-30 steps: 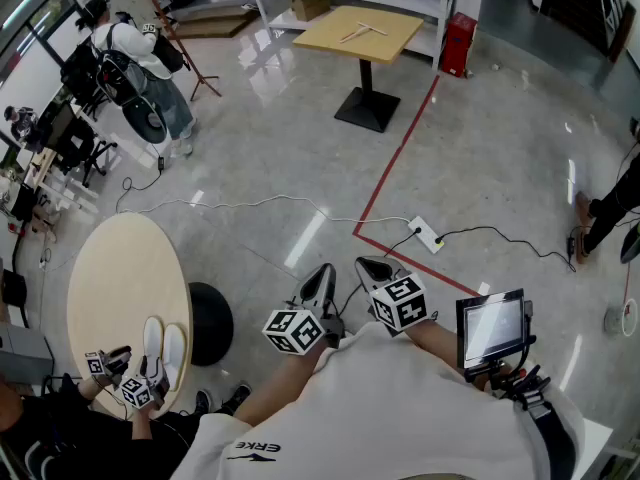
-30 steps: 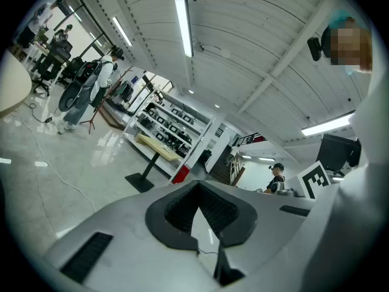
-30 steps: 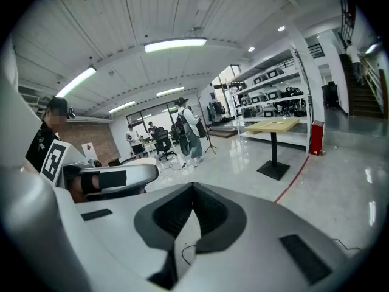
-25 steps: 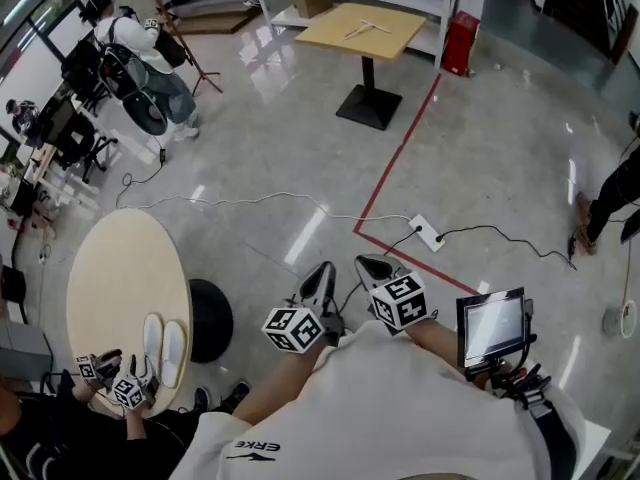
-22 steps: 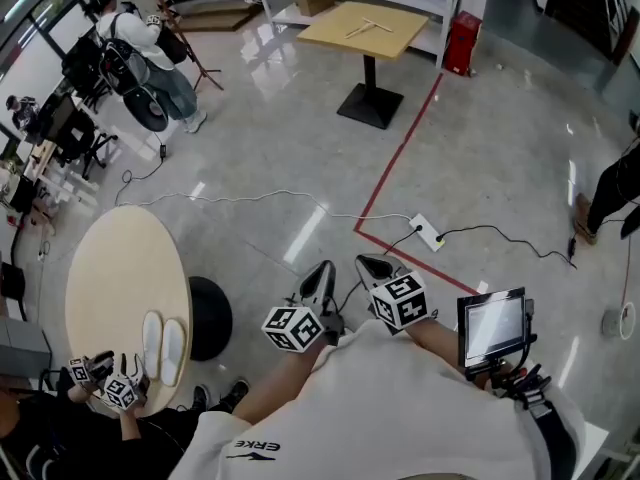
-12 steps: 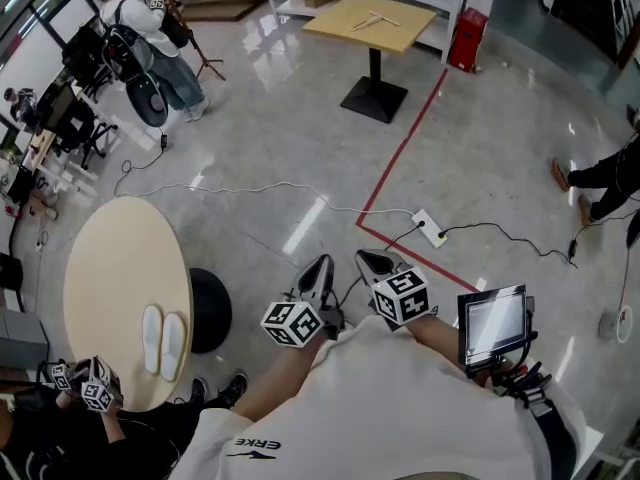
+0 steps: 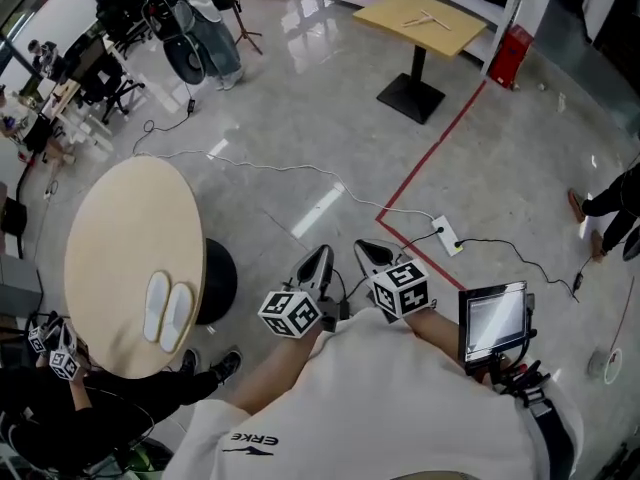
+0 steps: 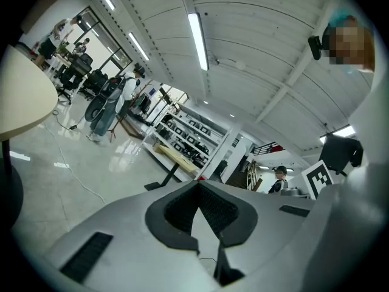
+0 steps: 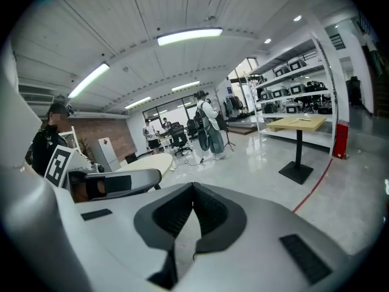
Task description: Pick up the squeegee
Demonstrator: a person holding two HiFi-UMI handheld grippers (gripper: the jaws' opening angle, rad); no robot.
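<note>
Glossy grey floor holds round table and square table bearing squeegee.

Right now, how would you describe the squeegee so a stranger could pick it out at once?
Follow the red floor line up to the square wooden table on a black base. The squeegee is the thin, pale T-shaped thing lying on its top, the only item there.

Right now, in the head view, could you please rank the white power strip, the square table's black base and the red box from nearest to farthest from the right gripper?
1. White power strip, just right of the right gripper.
2. Black base, beyond, under the square table.
3. Red box, farthest, upper right.
</note>
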